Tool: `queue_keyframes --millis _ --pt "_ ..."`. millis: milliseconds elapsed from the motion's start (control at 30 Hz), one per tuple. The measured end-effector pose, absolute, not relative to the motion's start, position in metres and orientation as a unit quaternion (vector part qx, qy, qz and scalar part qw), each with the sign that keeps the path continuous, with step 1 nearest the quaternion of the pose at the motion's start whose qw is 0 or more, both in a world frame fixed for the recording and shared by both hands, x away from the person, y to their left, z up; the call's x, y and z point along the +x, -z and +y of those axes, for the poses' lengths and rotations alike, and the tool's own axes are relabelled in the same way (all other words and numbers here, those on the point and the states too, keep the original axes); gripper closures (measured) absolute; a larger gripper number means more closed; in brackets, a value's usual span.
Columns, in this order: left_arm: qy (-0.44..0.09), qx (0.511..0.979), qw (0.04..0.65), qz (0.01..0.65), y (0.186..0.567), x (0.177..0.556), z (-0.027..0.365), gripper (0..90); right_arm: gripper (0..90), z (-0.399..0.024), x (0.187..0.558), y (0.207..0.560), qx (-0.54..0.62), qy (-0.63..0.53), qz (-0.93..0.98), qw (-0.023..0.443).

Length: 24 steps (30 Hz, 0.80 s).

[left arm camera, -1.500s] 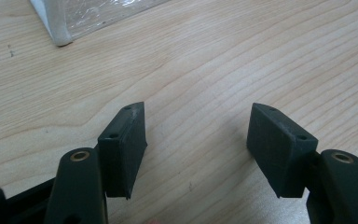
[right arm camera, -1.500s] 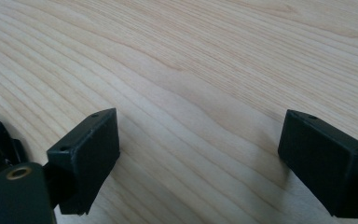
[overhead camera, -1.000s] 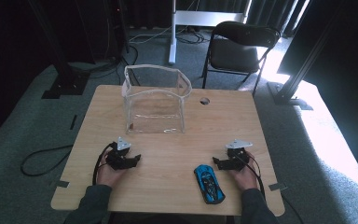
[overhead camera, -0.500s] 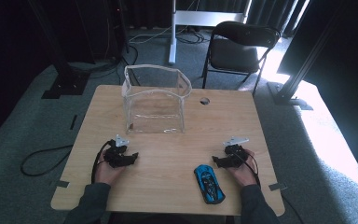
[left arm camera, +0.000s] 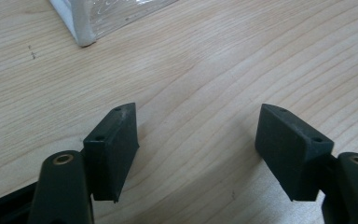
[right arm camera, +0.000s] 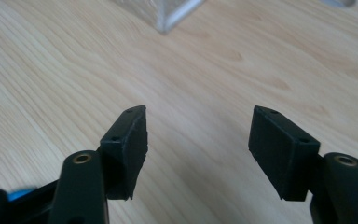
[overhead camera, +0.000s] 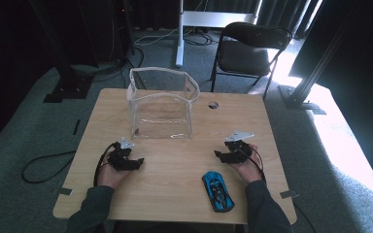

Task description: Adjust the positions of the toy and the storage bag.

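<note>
Wood table (overhead camera: 175, 170): both grippers' jaws wide apart, empty; clear bin (overhead camera: 162, 104) corner cropped in gripper views.

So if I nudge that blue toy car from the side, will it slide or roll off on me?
The blue toy car lies flat on bare wood near the table front edge, so a lengthwise push would probably roll it if the wheels turn. A sideways nudge would more likely skid or pivot it. It looks small and glossy, probably light and a little slippery for the open right gripper.

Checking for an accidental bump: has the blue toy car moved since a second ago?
No. The blue toy car lies at the same spot near the table's front edge, beside the right claw.
</note>
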State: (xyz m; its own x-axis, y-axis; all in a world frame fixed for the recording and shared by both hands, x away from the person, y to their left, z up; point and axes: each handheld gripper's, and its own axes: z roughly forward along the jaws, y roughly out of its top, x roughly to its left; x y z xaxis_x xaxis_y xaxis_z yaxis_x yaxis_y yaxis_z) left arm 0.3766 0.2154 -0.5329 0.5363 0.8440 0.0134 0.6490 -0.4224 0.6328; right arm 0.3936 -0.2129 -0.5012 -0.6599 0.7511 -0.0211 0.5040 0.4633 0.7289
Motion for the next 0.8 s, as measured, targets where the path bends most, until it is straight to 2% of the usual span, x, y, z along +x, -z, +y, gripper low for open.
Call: queue_keyframes --millis 333,800 --pt "-0.161 0.830 0.282 0.454 0.531 0.380 0.214 28.8 48.9 -0.196 0.414 0.494 0.366 -0.382 0.838 0.137" --pt "-0.179 0.812 0.298 0.469 0.535 0.388 0.220 27.6 61.5 -0.179 0.439 0.492 0.357 -0.399 0.834 0.134"
